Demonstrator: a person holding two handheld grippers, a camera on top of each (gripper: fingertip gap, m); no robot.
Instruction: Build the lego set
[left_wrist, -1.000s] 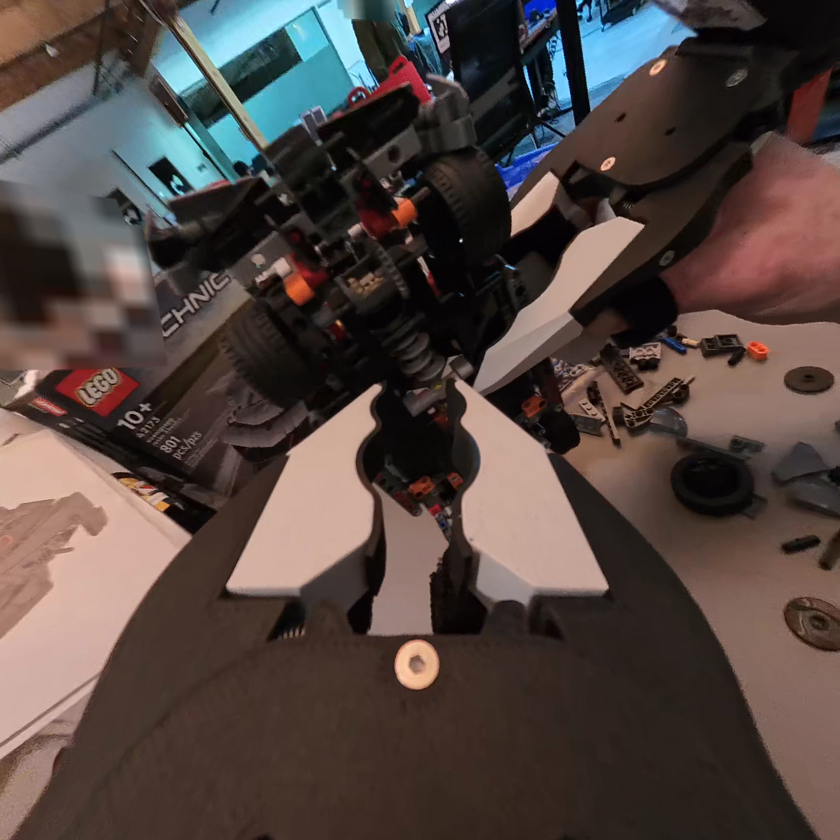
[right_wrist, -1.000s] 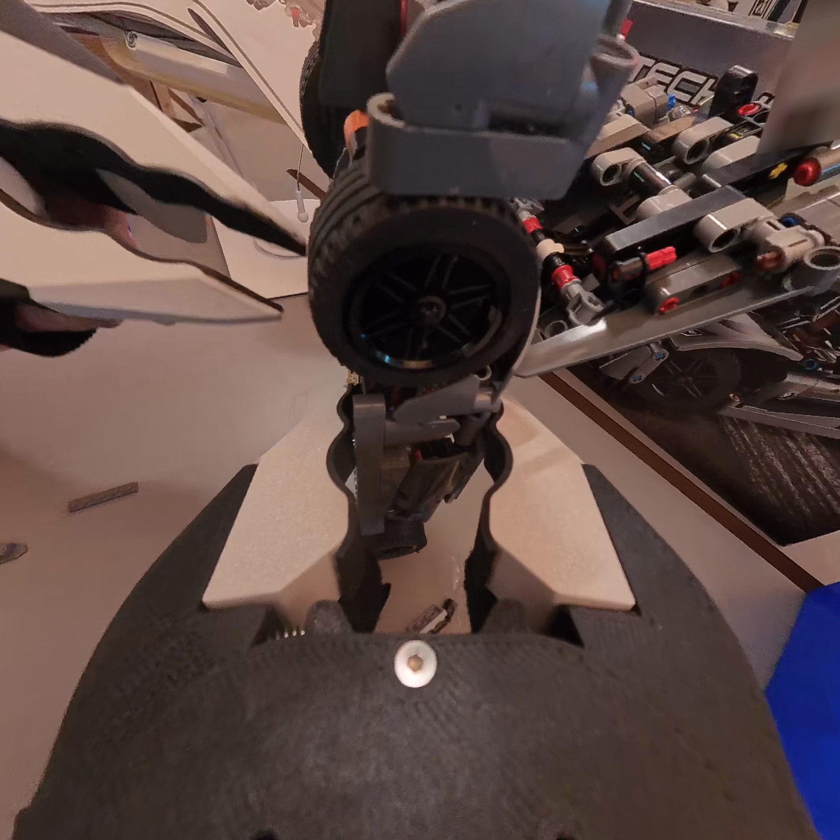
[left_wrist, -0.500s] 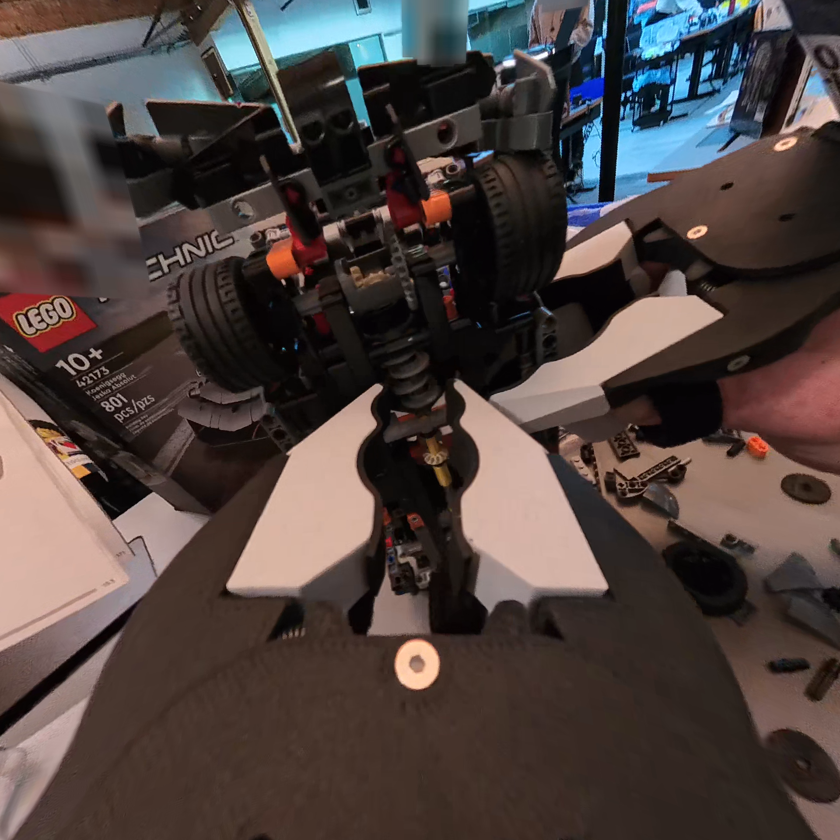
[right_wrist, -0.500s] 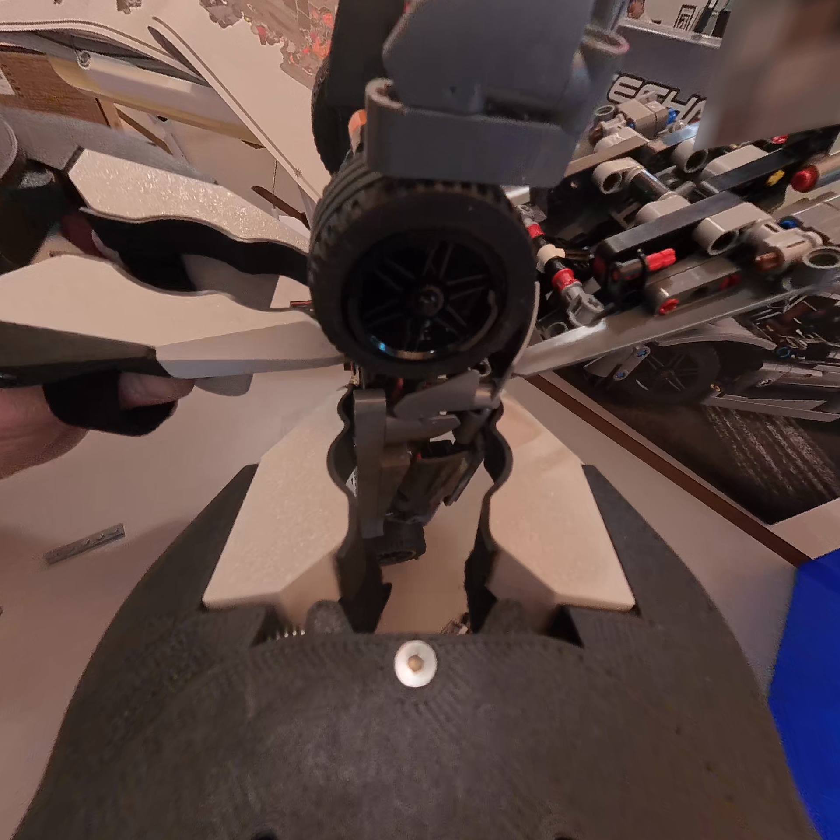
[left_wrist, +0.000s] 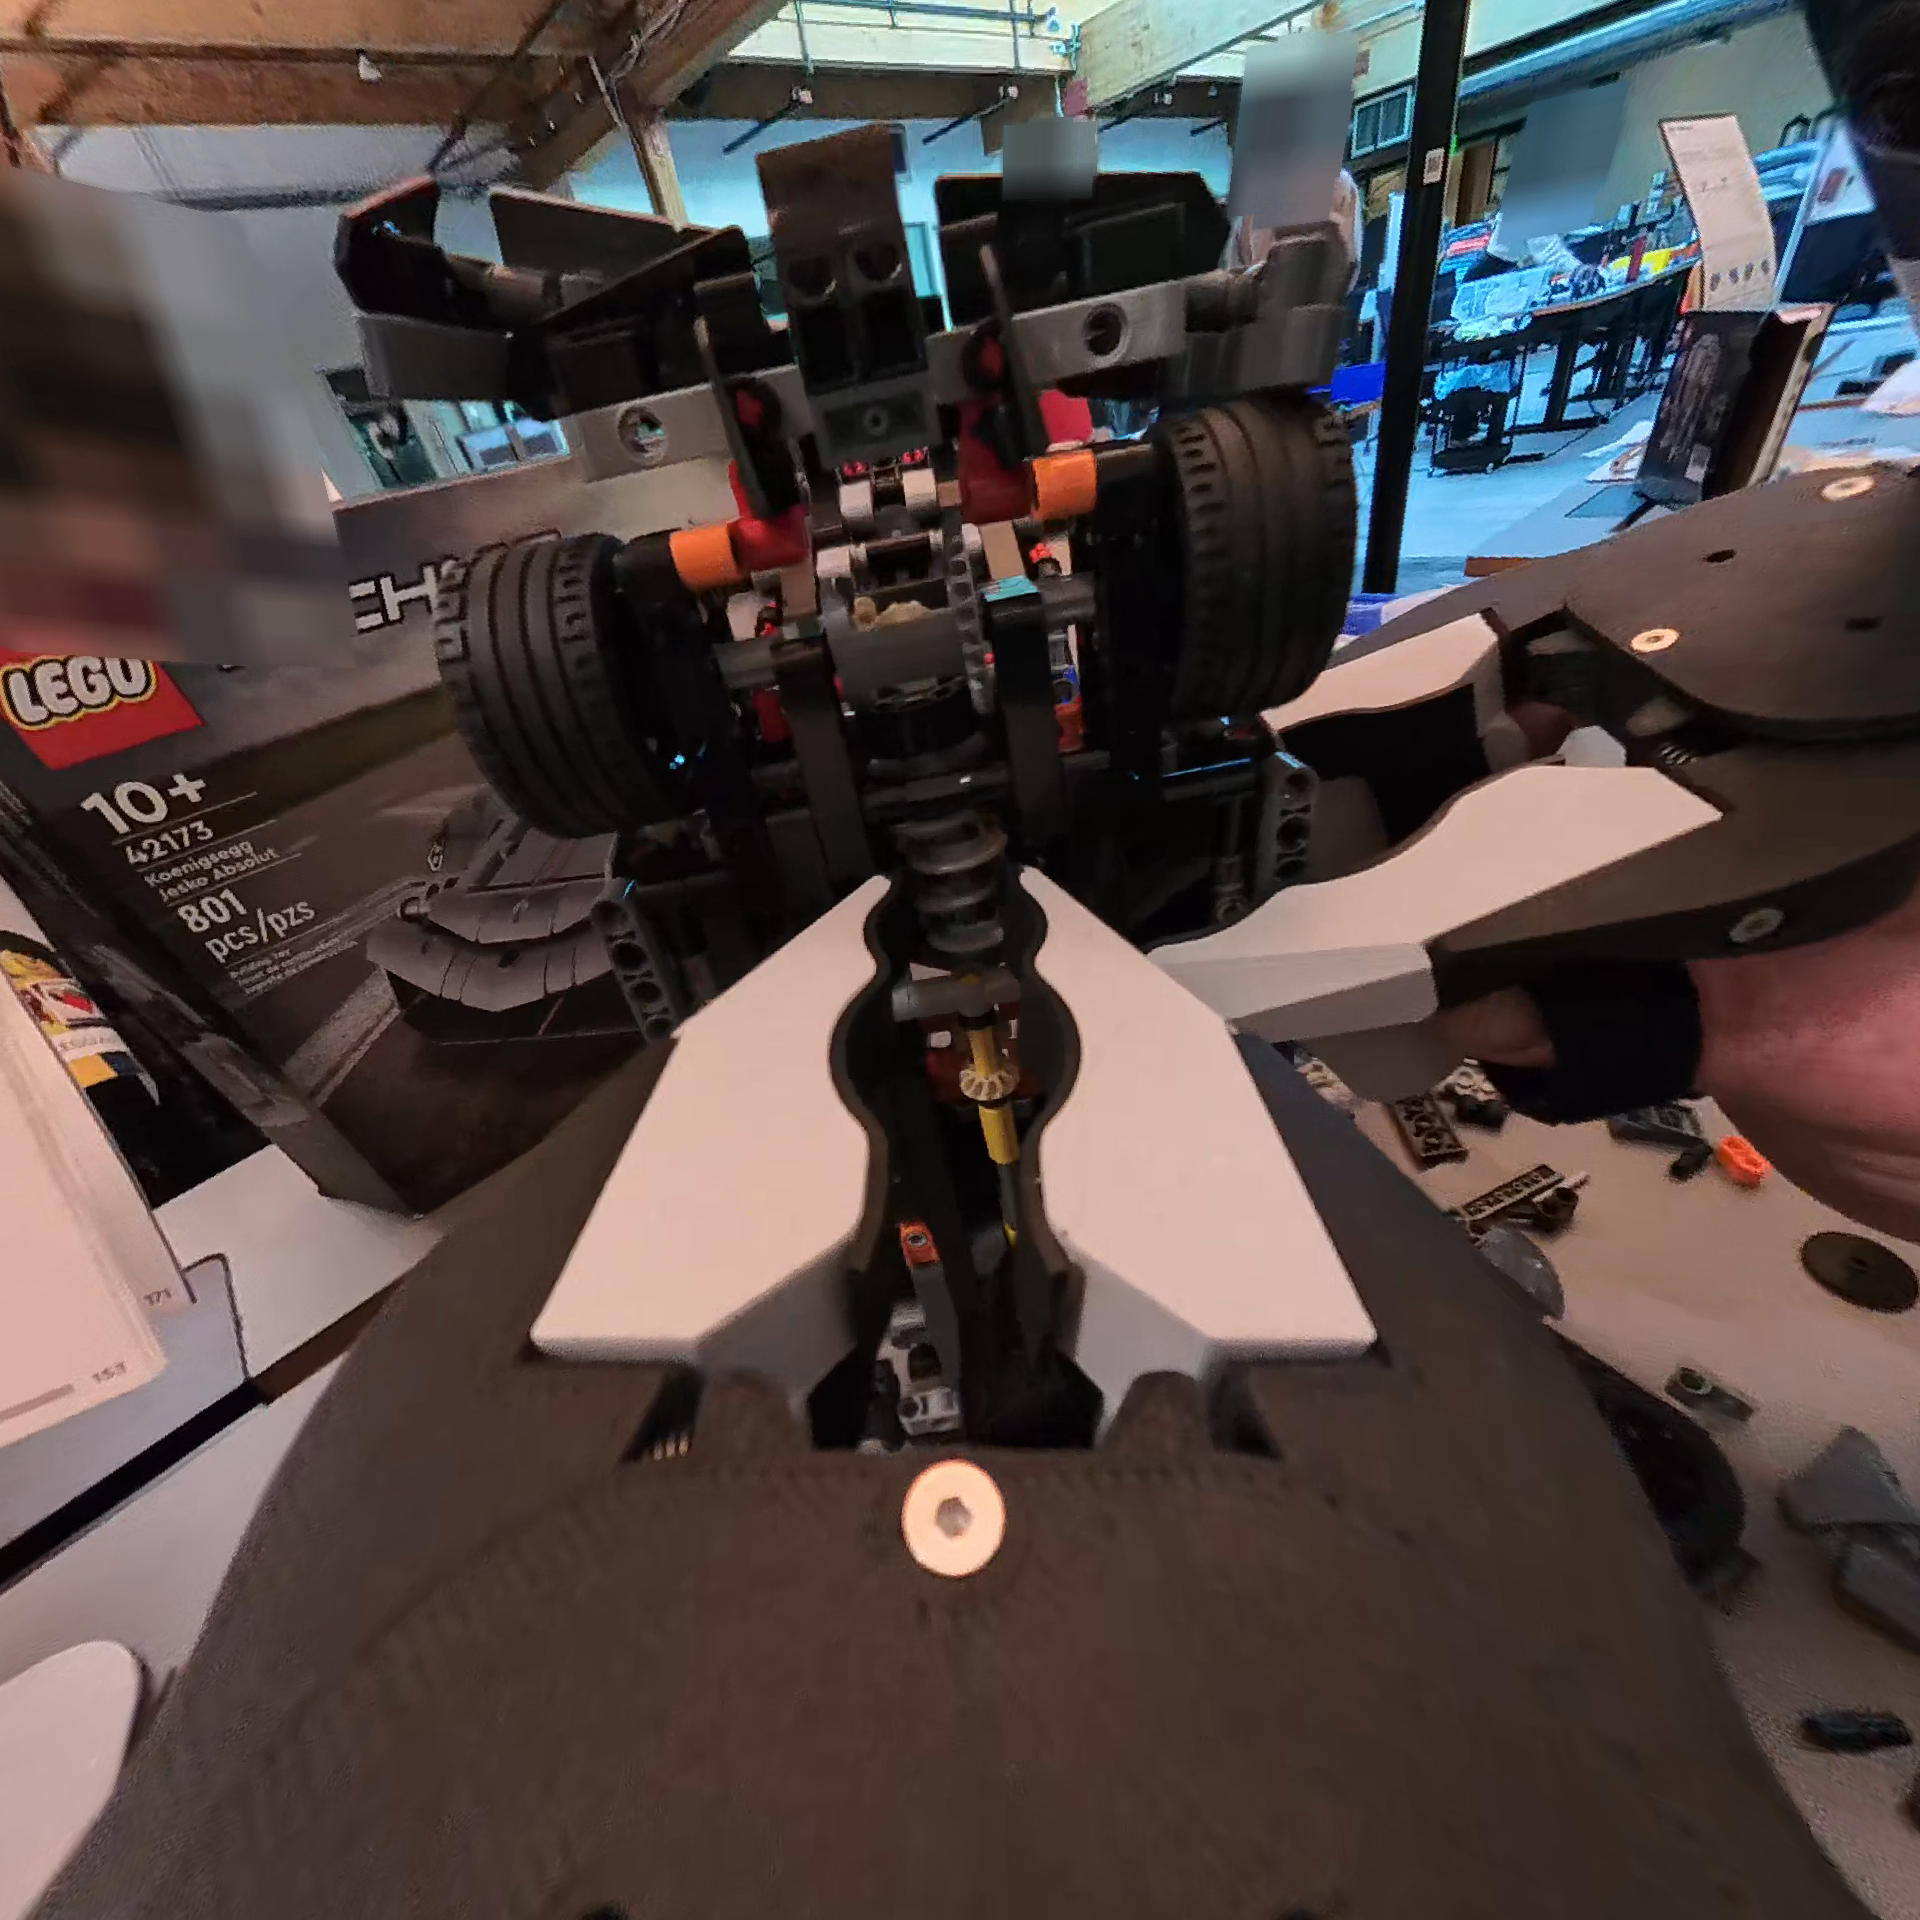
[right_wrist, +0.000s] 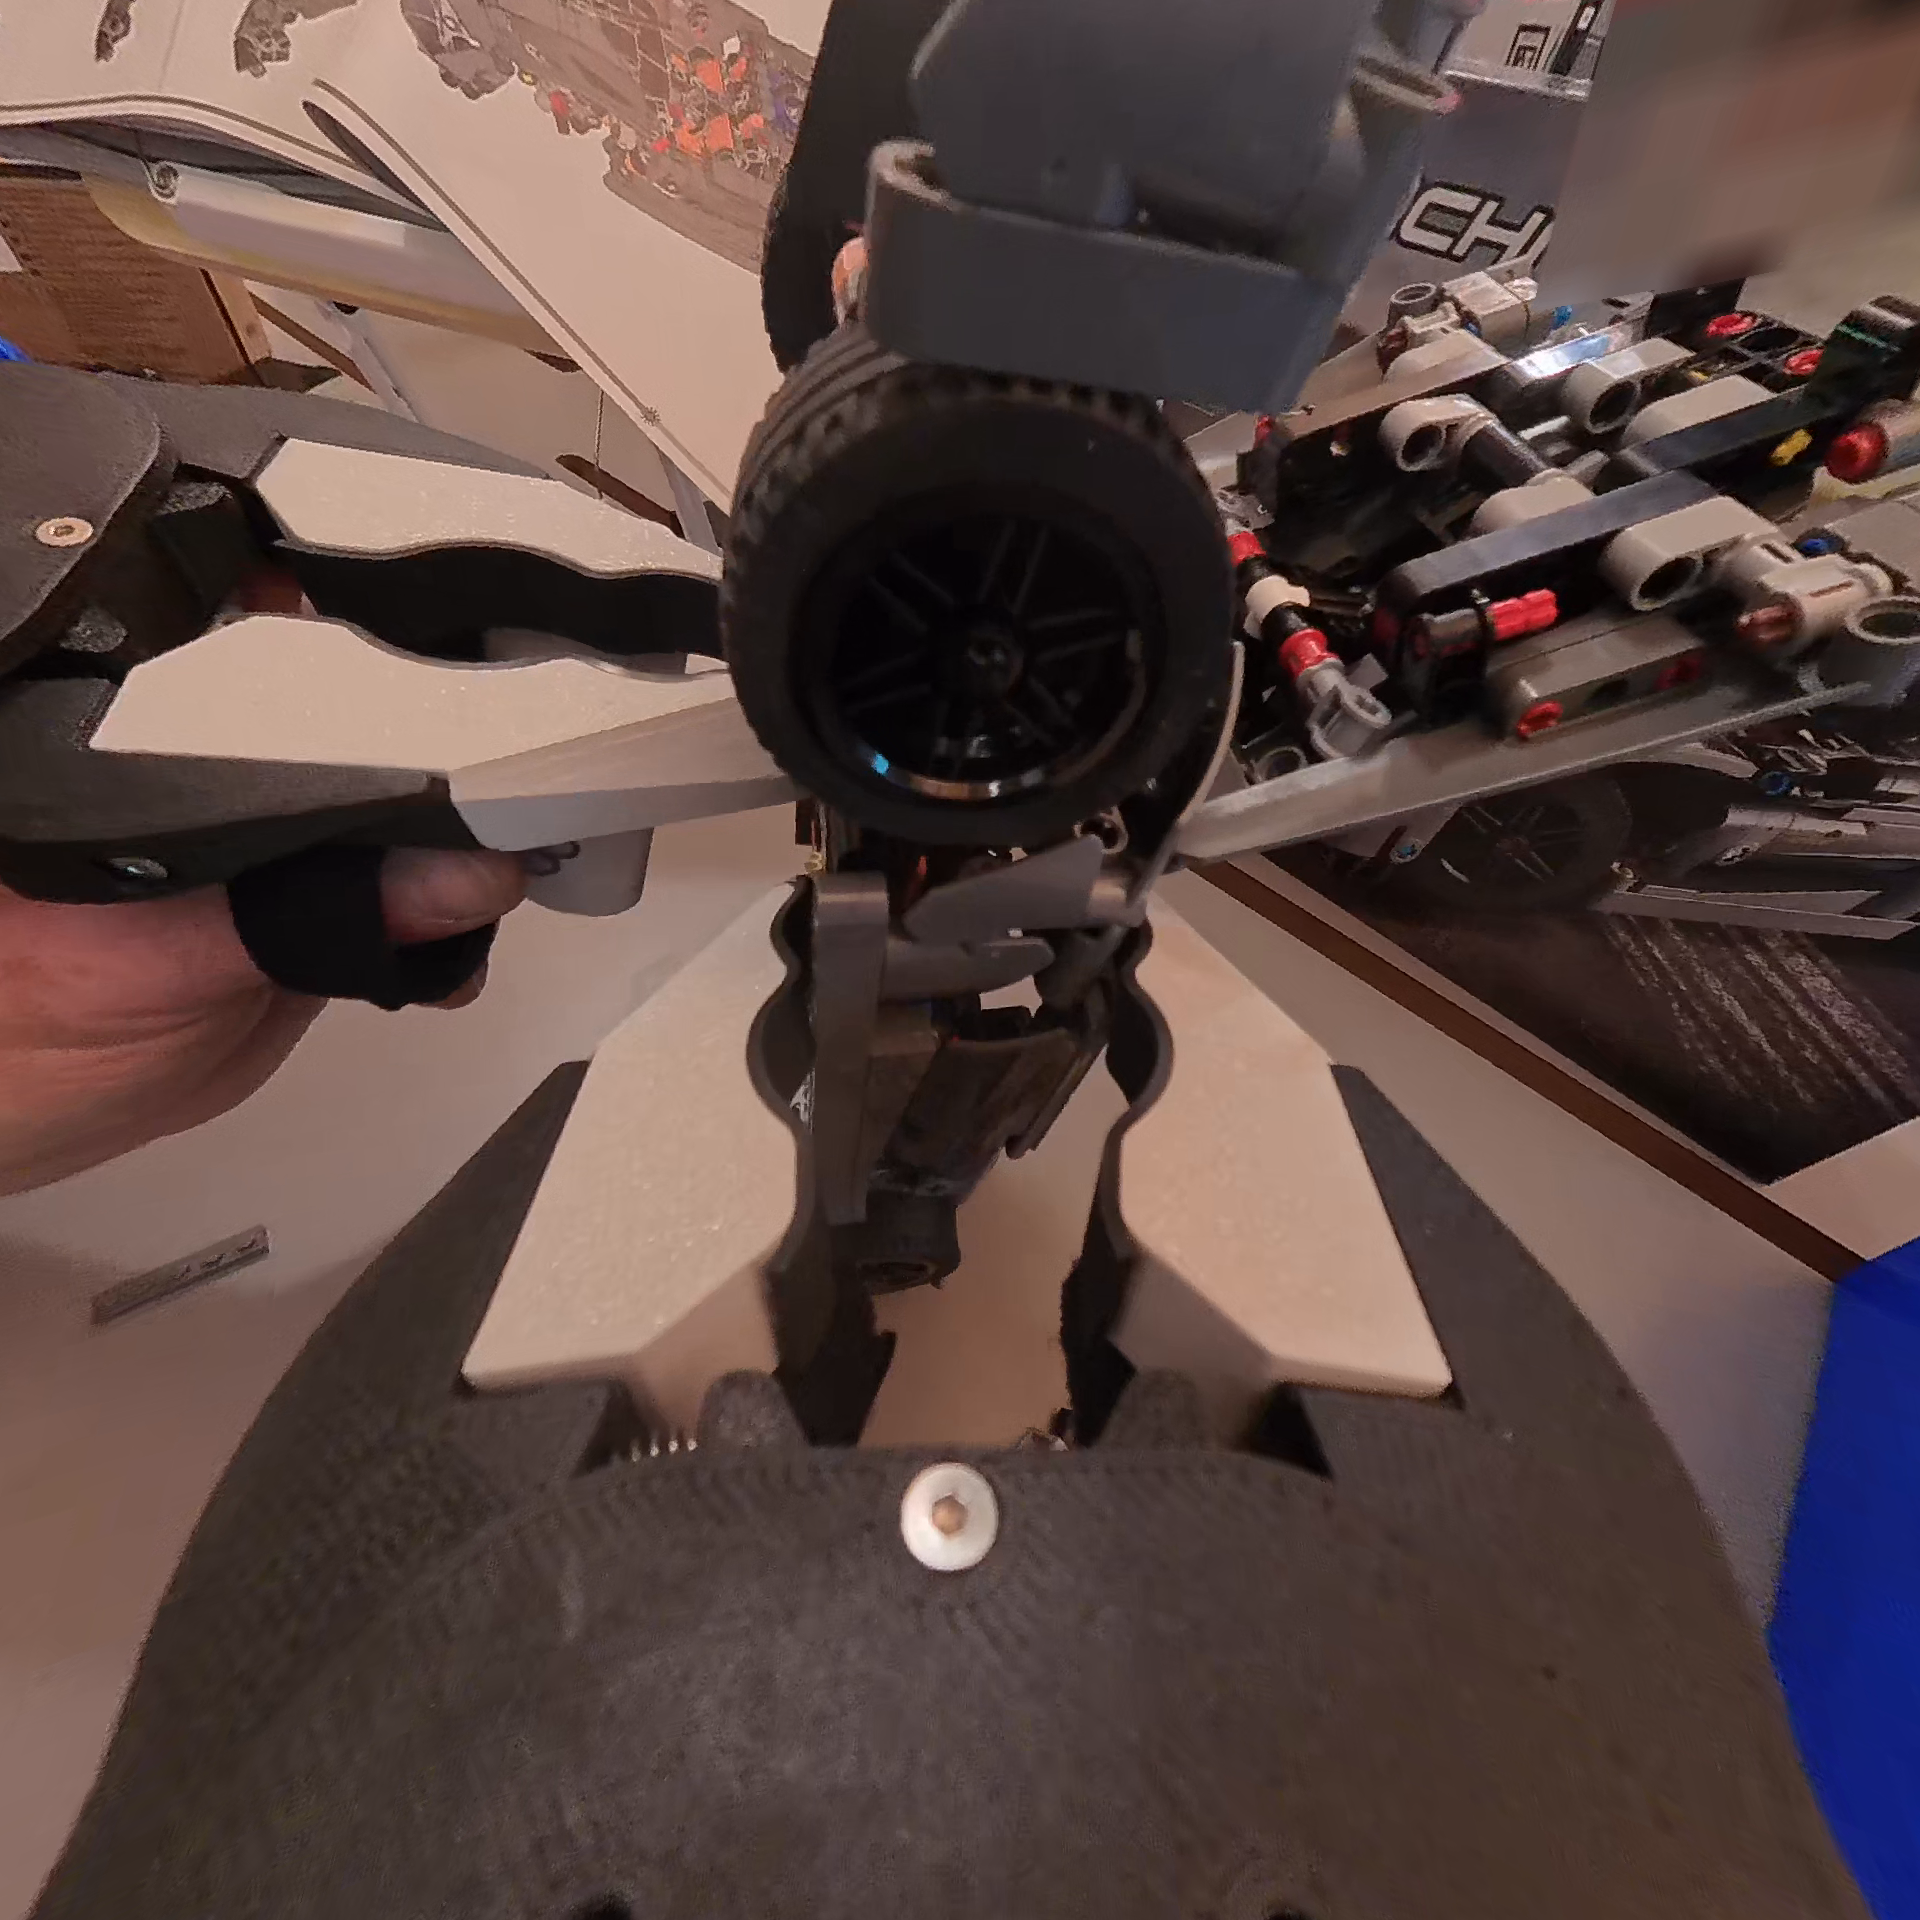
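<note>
While both my grippers hold the car (left_wrist: 914, 582) up in the air above the table (left_wrist: 1662, 1309), I judge that the step in hand is only to turn and check the half-built model, not to add a part; my left gripper (left_wrist: 951, 997) is closed around the middle of its underside, where the spring and the yellow axle pass between the fingers (left_wrist: 727, 1164); my right gripper (right_wrist: 961, 997) is closed on the grey frame just under one wheel (right_wrist: 977, 644), from the side. The two grippers are almost touching each other at the car, so there is little room between them.

The next move, I think, calls for setting the car down or freeing one gripper to take a part; if one lets go, the other must keep a firm hold, because the car is heavy and top-loaded. Loose parts (left_wrist: 1507, 1195) lie on the table at the right, near a spare tyre (left_wrist: 1662, 1455); the box (left_wrist: 260, 883) stands just behind the car and the booklet (left_wrist: 62, 1195) lies at the left; open room is mostly upward and toward me.
</note>
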